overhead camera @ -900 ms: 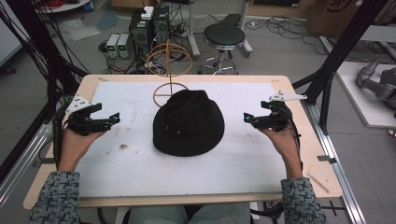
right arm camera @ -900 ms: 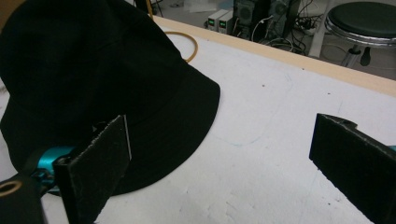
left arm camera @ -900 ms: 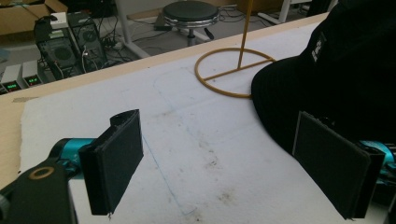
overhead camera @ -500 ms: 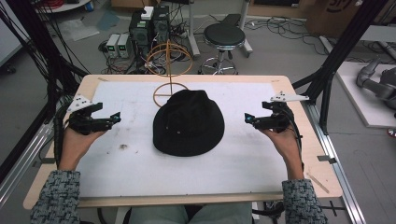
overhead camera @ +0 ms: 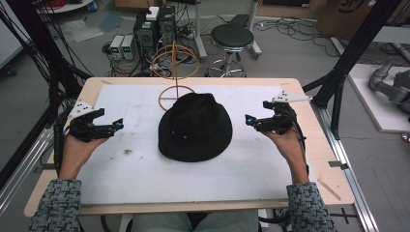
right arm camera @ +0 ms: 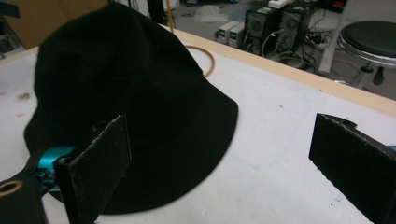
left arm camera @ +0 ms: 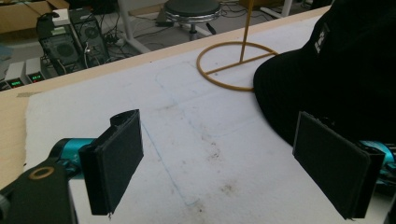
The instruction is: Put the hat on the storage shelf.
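Note:
A black bucket hat lies flat in the middle of the white mat. Just behind it stands a yellow wire stand with a ring base. My left gripper hovers left of the hat, jaws open and empty, pointing toward it. In the left gripper view the hat's brim lies beyond the right pad. My right gripper hovers right of the hat, open and empty. In the right gripper view the hat lies ahead, behind the left pad.
The mat covers a wooden table framed by black posts. Behind the far edge are a round stool, computer boxes and cables on the floor. Small dark stains mark the mat.

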The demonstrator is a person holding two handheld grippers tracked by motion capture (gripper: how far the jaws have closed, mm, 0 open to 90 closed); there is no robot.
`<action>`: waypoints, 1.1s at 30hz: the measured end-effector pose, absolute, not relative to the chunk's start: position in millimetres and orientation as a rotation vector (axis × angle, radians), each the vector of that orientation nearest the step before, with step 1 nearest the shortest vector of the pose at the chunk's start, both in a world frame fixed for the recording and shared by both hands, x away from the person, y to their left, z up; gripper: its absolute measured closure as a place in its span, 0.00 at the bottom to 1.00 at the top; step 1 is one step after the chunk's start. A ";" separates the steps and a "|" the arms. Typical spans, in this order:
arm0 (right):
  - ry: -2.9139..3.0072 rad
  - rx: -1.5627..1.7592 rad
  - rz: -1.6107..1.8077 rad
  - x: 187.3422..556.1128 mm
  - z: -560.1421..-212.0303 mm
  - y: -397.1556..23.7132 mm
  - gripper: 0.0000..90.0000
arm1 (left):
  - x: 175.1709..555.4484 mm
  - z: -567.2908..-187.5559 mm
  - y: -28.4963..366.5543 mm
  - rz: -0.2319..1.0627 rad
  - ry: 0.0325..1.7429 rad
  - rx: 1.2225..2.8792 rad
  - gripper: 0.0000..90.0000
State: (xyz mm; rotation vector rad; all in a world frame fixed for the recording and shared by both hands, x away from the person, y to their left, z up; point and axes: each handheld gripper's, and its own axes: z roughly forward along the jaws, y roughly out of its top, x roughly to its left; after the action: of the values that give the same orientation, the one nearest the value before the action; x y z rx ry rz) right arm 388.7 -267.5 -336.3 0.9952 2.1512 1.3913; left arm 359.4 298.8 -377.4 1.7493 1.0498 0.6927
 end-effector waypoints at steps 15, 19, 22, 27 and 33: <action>2.201 0.923 1.470 409.0 -336.2 -221.0 0.06 | 336.0 -385.7 309.1 0.715 1.075 1.757 0.19; 2.203 0.899 1.498 413.5 -336.3 -207.3 0.07 | 329.3 -387.4 309.6 0.719 1.076 1.760 0.19; 2.207 0.885 1.534 418.2 -336.8 -197.4 0.08 | 323.5 -388.7 313.1 0.729 1.075 1.768 0.19; 2.194 0.874 1.599 421.9 -337.4 -187.6 0.08 | 314.6 -391.4 321.3 0.739 1.099 1.758 0.19; 2.150 0.904 1.671 431.5 -342.5 -171.1 0.08 | 301.5 -392.8 332.4 0.757 1.121 1.733 0.19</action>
State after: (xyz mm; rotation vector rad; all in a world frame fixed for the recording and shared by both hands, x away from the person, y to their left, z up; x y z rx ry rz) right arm 431.5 -171.1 -342.5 0.9040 2.1498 1.6708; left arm 301.5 332.4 -392.8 1.7330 1.1212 0.7566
